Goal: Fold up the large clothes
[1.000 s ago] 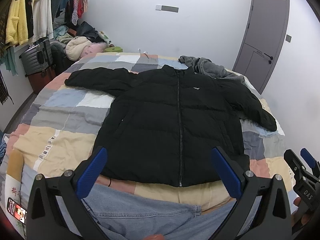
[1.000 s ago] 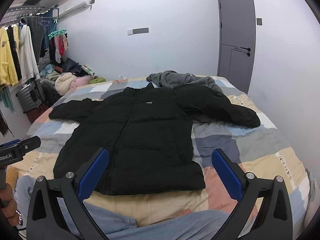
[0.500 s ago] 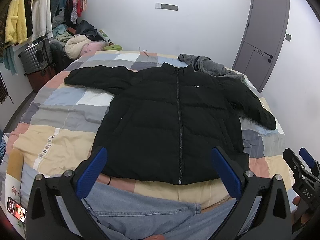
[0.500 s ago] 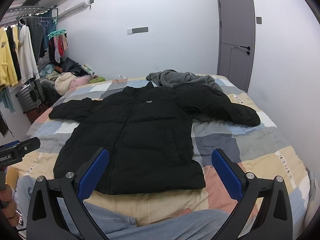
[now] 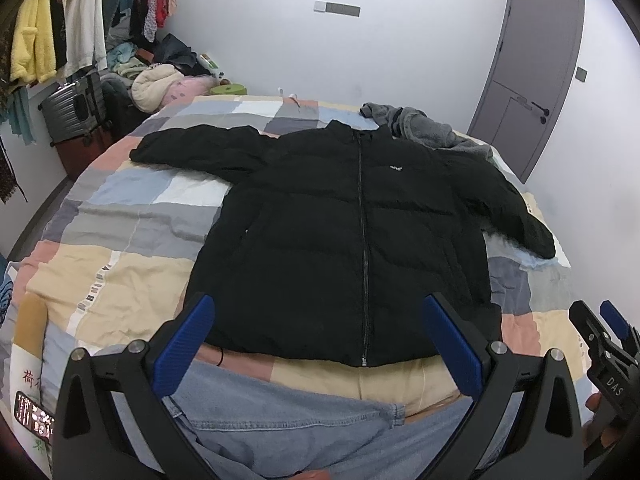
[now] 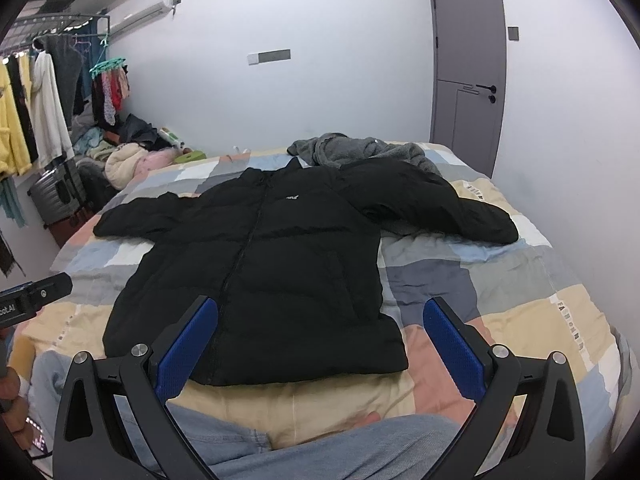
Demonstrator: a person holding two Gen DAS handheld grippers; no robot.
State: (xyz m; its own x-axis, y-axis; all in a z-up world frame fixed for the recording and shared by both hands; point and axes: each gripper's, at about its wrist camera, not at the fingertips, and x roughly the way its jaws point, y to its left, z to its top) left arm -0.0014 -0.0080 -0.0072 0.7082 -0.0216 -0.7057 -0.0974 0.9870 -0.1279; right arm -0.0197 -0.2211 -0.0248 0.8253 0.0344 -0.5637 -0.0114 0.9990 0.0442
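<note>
Plainly, the black puffer jacket (image 5: 344, 240) is judged bulky, soft and slippery; its sleeve cuffs are best pinched. Both hand-held grippers, left (image 5: 320, 344) and right (image 6: 320, 344), are held wide open, empty.

Grey fleece (image 5: 432, 130), suitcase (image 5: 72, 110), grey door (image 6: 468, 64)

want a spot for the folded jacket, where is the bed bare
Bare quilt lies below the jacket's left sleeve, and between its right sleeve and the wall. The far edge is crowded by a grey garment.
</note>
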